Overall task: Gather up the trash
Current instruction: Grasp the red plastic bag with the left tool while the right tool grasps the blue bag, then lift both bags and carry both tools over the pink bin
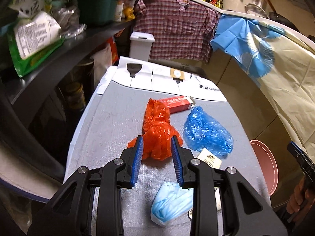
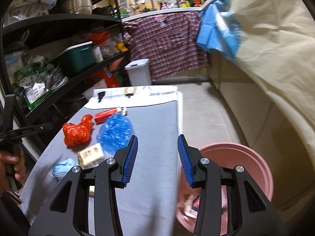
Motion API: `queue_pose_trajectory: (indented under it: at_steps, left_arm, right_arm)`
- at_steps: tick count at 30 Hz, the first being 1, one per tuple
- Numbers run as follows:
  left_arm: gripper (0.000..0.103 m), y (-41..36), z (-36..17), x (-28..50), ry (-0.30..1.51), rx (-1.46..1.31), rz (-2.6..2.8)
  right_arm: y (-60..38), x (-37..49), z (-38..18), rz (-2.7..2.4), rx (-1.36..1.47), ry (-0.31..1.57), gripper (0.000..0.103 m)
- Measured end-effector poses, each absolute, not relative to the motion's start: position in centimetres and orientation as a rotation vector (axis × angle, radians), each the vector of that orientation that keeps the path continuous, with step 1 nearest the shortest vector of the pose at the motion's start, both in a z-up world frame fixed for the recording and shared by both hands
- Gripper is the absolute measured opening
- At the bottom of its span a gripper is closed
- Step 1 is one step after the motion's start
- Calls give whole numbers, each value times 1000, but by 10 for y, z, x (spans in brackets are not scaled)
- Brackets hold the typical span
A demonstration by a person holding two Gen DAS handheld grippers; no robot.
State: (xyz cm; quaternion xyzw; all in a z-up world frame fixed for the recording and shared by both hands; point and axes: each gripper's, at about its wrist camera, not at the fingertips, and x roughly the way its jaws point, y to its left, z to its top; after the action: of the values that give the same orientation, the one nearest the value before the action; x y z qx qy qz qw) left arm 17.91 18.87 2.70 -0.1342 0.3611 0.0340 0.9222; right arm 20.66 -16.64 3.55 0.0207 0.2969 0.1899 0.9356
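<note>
On the grey table cloth (image 1: 110, 127) lie a crumpled orange plastic bag (image 1: 157, 125), a blue plastic bag (image 1: 206, 131), a red box (image 1: 177, 103), a cream packet (image 1: 209, 157) and a light blue face mask (image 1: 169, 202). My left gripper (image 1: 157, 139) is open, its blue pads standing either side of the orange bag's near end without pressing it. My right gripper (image 2: 157, 137) is open and empty over the table's right edge. Below it on the right stands a pink bucket (image 2: 256, 157) with trash inside. The right wrist view shows the orange bag (image 2: 77, 130), blue bag (image 2: 115, 131) and mask (image 2: 63, 167) to the left.
A black shelf (image 2: 65, 19) packed with goods runs along the left. A white lidded bin (image 1: 140, 45) stands past the table's far end. A plaid shirt (image 1: 177, 25) and a blue-and-cream cloth (image 1: 275, 68) hang over the counter. A person's hand (image 2: 11, 163) grips a handle.
</note>
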Motion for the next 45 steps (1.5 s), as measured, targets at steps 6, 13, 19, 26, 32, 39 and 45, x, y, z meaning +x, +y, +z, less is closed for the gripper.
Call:
queue_pose_trajectory:
  at_steps: [6, 13, 19, 26, 32, 39, 45]
  left_arm:
    - [29, 187, 17, 191, 752, -270, 61]
    - [29, 191, 8, 202, 761, -261, 74]
    - [29, 198, 2, 211, 766, -277, 74]
    - [29, 195, -2, 220, 775, -279, 54]
    - [26, 186, -5, 225, 786, -250, 29]
    - [15, 182, -1, 220, 775, -226, 21]
    - [11, 185, 6, 215, 753, -210, 36]
  right_arm:
    - [-128, 230, 21, 453, 33, 629, 42]
    - [-95, 259, -2, 505, 28, 680, 42]
    - [-73, 277, -22, 540, 6, 733, 42]
    - [-65, 289, -46, 540, -14, 801, 42]
    - [-55, 289, -56, 551, -49, 826, 37]
    - [-57, 289, -57, 550, -41, 831, 14]
    - [-55, 280, -50, 555, -72, 794, 4]
